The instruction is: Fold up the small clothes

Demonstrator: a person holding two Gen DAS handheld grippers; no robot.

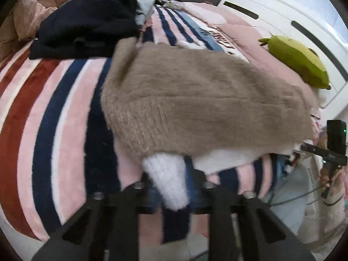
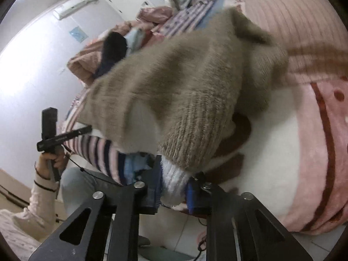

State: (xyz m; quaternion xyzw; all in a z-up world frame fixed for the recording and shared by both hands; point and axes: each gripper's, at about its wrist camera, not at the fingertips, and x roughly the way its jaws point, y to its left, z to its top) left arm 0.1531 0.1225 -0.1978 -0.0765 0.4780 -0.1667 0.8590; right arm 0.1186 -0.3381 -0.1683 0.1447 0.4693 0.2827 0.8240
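While both grippers grip white cuffs, the brown sweater (image 1: 206,100) stretches out ahead of them across the striped blanket (image 1: 50,108). Left gripper (image 1: 171,187) is clamped on a fuzzy white cuff (image 1: 167,182) that pokes from the sweater's ribbed hem, right between its fingers. Right gripper (image 2: 174,187) pinches another white cuff (image 2: 174,180) the same way, with the sweater's ribbed edge draped just above it and lifted off the bed. Beyond the left gripper, a dark garment (image 1: 91,24) lies at the far left, and a green plush (image 1: 298,61) sits off to the right, just past the sweater. Everything is motion-blurred.
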